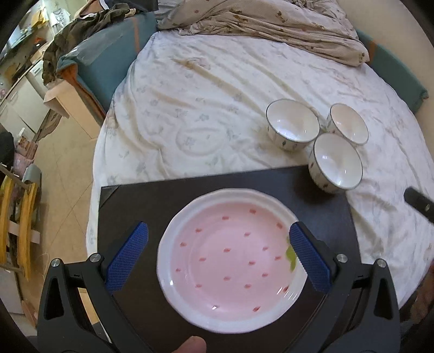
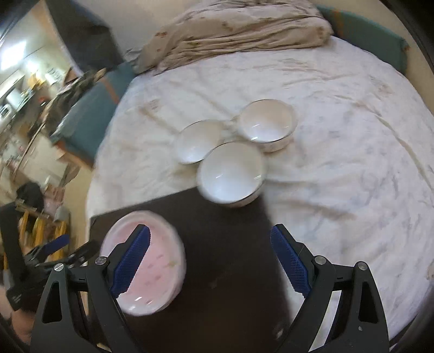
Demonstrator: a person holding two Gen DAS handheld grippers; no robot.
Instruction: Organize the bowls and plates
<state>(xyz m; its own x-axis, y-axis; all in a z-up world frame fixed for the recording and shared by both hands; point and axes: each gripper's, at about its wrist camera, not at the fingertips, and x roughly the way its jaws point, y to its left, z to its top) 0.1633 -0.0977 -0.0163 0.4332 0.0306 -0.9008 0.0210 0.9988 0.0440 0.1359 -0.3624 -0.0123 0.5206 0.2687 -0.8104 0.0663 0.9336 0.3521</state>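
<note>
Bed [image 1: 217, 95]: white quilt, rumpled, crumpled blanket [image 1: 271, 24] at far end.
Board [image 1: 130, 206]: dark, flat on quilt.
Plate [image 1: 230, 244]: pink, red specks, white scalloped rim, resting on board.
Bowls [image 1: 293, 125]: three, white, dark-rimmed, clustered beyond board's far corner.
Left gripper [image 1: 217, 258]: spread wide above plate, clamping nothing.
Right view, plate [image 2: 162, 260]: blurred, on board's left.
Right gripper [image 2: 210, 260]: spread wide, empty, over bare board.
</note>
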